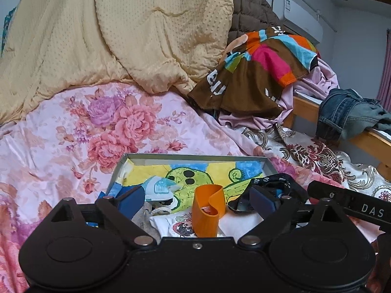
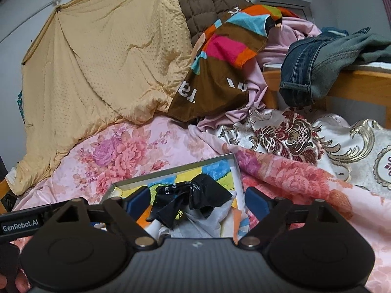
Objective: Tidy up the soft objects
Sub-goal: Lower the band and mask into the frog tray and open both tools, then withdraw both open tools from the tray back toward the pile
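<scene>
Standing wide apart, the left tongs (image 1: 198,201) hold nothing; one orange curled plastic piece (image 1: 207,213) stands between the blue pads (image 1: 130,201) without touching either. The right tongs (image 2: 196,201) are likewise spread wide and empty, with one black garment (image 2: 193,197) lying loose between them on one grey cloth (image 2: 207,222).

One shallow box (image 1: 195,156) with a cartoon-printed bottom sits on the bed just ahead of both tongs and holds the soft things: in the left wrist view, one white printed cloth (image 1: 178,224) at 6 o'clock, one grey piece (image 1: 144,217) at 8 o'clock, and the black garment (image 1: 273,183) at 3 o'clock.

Around the box spreads one pink floral sheet (image 1: 73,131). At 11 o'clock one yellow quilt (image 1: 122,36) hangs bunched. At 1 o'clock lies one brown multicoloured cloth (image 1: 256,73) over one lilac garment (image 1: 315,80), with one brown padded jacket (image 1: 251,7) behind. At 3 o'clock one pair of jeans (image 1: 347,112) drapes over one wooden rail (image 1: 366,139); below it lies one gold-patterned cloth (image 1: 315,156). One air conditioner (image 1: 298,17) hangs at 2 o'clock.
</scene>
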A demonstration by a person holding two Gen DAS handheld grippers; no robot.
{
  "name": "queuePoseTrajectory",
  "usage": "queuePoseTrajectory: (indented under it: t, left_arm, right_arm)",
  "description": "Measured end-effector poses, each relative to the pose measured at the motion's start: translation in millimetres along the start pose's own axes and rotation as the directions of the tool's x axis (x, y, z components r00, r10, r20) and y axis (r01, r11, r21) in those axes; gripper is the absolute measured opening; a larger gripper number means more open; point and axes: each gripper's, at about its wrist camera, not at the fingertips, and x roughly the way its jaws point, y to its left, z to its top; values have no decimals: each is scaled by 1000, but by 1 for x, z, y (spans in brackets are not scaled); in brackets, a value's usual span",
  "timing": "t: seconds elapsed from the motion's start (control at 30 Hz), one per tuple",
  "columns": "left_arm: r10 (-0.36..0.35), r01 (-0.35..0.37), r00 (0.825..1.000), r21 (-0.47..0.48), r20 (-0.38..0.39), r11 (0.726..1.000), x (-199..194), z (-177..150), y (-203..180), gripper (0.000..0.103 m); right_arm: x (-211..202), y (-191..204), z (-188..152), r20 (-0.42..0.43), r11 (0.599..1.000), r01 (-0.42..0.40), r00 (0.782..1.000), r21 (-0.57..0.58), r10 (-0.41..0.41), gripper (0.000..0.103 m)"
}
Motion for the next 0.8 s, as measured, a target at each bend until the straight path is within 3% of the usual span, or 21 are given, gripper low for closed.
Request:
queuePoseTrajectory:
  t: [0.8]
  left_arm:
    - [7,-8,998,13,61,1000,-97,-25,7,102]
  right_arm:
    - [-96,33,-18,126,990,54,991,-133,-37,103]
